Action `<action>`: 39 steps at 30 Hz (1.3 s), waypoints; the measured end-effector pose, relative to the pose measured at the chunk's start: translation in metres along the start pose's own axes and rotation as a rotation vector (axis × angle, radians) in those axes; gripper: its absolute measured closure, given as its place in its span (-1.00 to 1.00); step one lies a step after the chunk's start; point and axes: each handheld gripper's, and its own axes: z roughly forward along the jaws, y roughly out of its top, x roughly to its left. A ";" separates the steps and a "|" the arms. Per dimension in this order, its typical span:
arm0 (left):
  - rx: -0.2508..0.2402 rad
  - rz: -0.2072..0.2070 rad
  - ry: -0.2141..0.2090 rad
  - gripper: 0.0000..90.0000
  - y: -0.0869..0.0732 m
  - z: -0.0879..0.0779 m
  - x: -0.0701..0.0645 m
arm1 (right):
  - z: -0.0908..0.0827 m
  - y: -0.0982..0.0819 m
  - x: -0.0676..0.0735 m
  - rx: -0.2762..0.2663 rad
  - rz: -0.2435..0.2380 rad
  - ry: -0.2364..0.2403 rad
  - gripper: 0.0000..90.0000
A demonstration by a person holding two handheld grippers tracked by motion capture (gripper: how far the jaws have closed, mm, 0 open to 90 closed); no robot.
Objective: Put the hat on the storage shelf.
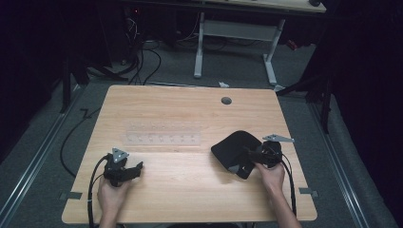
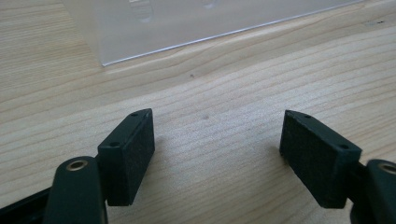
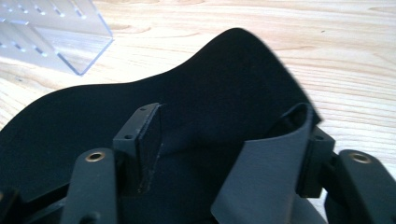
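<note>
R gripper [image 1: 250, 160] sits at near-right edge of black mat [image 1: 235, 145], jaws wide apart w/ folded-up grey underside flap between them. L gripper [image 1: 134, 169] rests on table [image 1: 190, 190], jaws apart, nothing between.

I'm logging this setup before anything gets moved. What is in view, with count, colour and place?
Black flexible sheet: one, black with a grey underside, right part of the table, edge curled up between the right claw's jaws.
Clear plastic rack: one, transparent, table's middle.
Table: one, light wood; grey round hole near far edge.
White-legged desk: one, behind.
Left claw: one, black, open, near left.
Right claw: one, black, open, around the sheet's edge.
</note>
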 end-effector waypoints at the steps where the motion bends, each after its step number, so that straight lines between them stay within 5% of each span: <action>1: 0.000 0.000 0.000 -0.41 0.000 0.000 0.000 | 0.000 0.000 0.000 0.000 0.000 0.000 -0.15; 19: 0.002 0.004 -0.010 -0.34 0.000 -0.001 -0.001 | 0.016 -0.005 -0.001 0.042 -0.002 0.064 0.28; 32: 0.007 0.005 -0.015 -0.35 0.000 -0.001 -0.001 | 0.008 -0.004 0.001 0.045 -0.022 0.168 0.81; 39: 0.012 0.008 -0.037 -0.35 -0.001 -0.001 -0.003 | 0.002 -0.004 0.005 0.043 -0.022 0.171 0.85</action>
